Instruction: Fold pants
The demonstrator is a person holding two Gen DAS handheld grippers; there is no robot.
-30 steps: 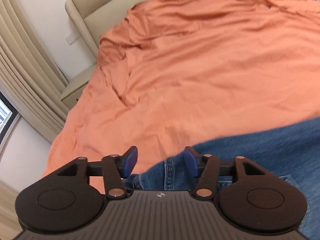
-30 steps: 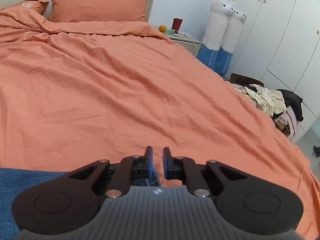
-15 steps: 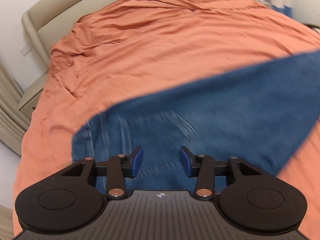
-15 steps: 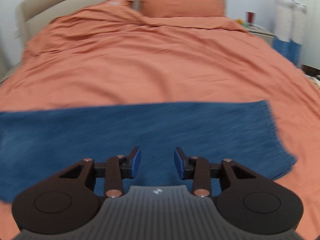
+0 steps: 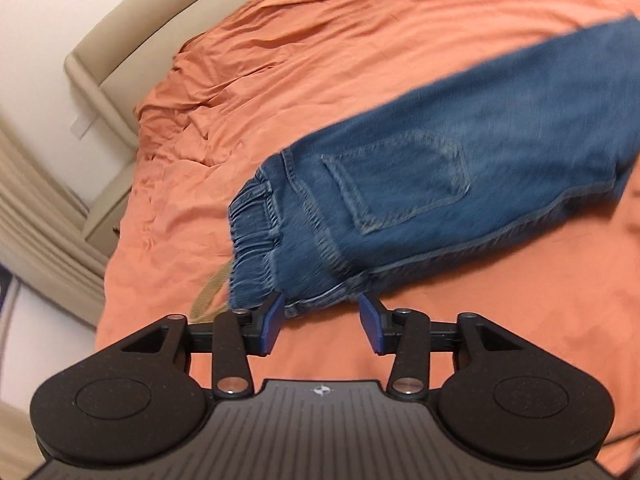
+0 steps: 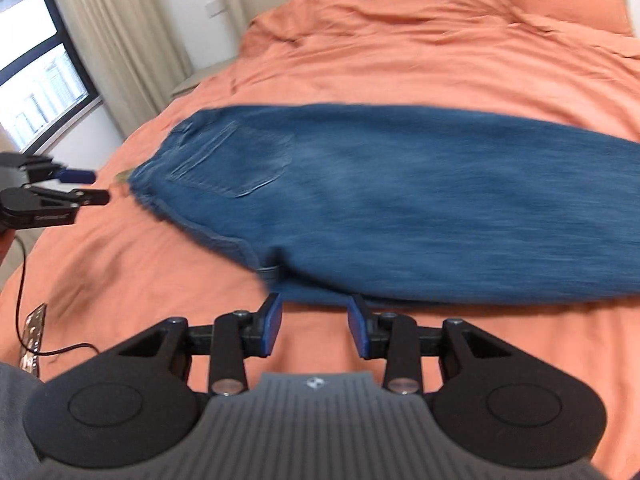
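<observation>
Blue denim pants (image 5: 420, 184) lie flat on the orange-sheeted bed (image 5: 320, 60). The left tongs (image 5: 322, 322) are opening, nothing between them. The right tongs (image 6: 314, 326) stand apart, empty, near the pants' edge.

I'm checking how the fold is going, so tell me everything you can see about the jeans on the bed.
The jeans are mid-blue denim, lying flat on the orange bedspread with a back patch pocket facing up. They look folded lengthwise, one leg over the other. The gathered elastic waistband has a belt loop, and a tan strap pokes out beside it. Lighter stitching runs along the seams. The leg end runs out of frame. Neither gripper holds them; the bedspread alone touches them.
</observation>
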